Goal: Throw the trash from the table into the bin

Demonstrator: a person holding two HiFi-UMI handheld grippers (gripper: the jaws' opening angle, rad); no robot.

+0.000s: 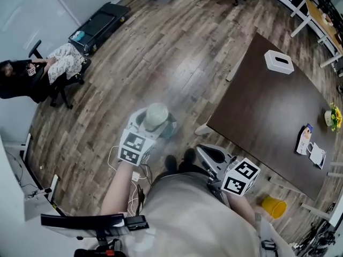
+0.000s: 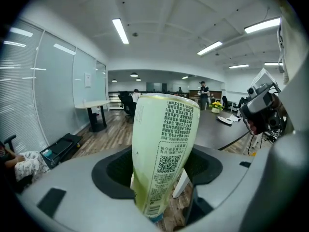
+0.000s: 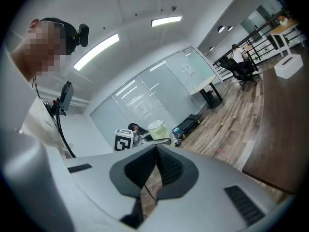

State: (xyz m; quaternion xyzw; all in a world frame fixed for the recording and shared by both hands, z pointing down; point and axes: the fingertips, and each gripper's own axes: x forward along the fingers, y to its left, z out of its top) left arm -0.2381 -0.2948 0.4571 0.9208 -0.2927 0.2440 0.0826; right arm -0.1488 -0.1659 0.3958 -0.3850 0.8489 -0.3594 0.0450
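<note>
Currently in the left gripper [image 1: 154, 125]: we see a pale green bottle [image 2: 164, 144] clamped between the jaws, which stand wide and press on its sides.
Bottle's place: off the table [image 1: 268, 106], held in the air over the wooden floor [image 1: 161, 52], well apart from the table's near edge.
Bottle's look: it leans slightly, and a printed label with a square code faces the left gripper view. A bit of blue shows at its lower end.
Right gripper [image 3: 156, 151]: we find its jaws pressed together with nothing between them. In the head view it sits close to our body, near the table's near left corner.
Table: dark brown, and lying to our right in the head view.
Tissue box [image 1: 278, 61]: white, near the table's far edge.
Flowers [image 1: 333, 116]: a small pot of yellow blooms at the table's right edge.
Flat items [image 1: 311, 143]: two lie side by side near the right edge, just this side of the flowers. We cannot tell whether they are packets or papers.
Bin [image 1: 274, 206]: yellow, standing on the floor just off the table's near edge, toward its near right corner. It is well apart from the bottle.
Seated person [image 1: 32, 71]: in a chair on the far left of the floor.
Black case [image 1: 99, 23]: lying flat on the floor beyond the seated person.
</note>
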